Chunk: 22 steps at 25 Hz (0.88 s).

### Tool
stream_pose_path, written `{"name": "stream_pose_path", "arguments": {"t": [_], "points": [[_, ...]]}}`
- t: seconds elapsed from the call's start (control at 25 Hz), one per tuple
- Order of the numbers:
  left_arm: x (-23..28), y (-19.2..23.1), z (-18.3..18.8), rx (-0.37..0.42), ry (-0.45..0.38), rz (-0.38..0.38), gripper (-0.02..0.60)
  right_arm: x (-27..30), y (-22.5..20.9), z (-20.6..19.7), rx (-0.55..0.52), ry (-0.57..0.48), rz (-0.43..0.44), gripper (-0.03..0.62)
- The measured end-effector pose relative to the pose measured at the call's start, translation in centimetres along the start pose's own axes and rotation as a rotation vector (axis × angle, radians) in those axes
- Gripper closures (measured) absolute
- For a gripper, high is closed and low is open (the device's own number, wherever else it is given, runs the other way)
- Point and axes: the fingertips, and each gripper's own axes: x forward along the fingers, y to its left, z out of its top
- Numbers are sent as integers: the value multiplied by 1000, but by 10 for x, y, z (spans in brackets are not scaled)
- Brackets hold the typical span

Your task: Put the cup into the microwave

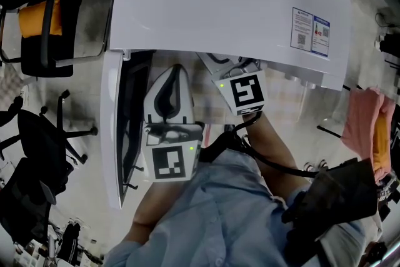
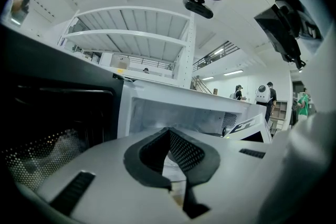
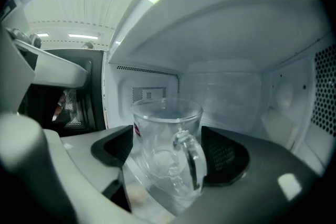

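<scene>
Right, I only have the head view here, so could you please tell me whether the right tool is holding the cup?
Observer: Yes. The right gripper view shows the right tool closed on a clear glass cup, with a pad against each side and the handle facing the camera.
Operator: Thank you. Is the cup inside the microwave?
Observer: It sits within the white microwave cavity, with the cavity's walls around it. I cannot tell whether it rests on the floor.
Operator: And the left tool?
Observer: The left gripper view shows the left tool empty, with its tips together.
</scene>
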Motion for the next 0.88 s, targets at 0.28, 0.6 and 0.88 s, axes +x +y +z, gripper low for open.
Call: {"name": "stream_pose_path", "arguments": {"t": [0.28,0.6,0.88], "points": [[-12,-8,4,13,-22,6,575,-21,-2,-2,-4,-2,-27,218],[-31,-17,14,32,-66,21,575,-60,3,-7,28,5,-51,218],[-46,-25,21,39,-94,35,575,-86,34,-13,71,1,-14,218]]}}
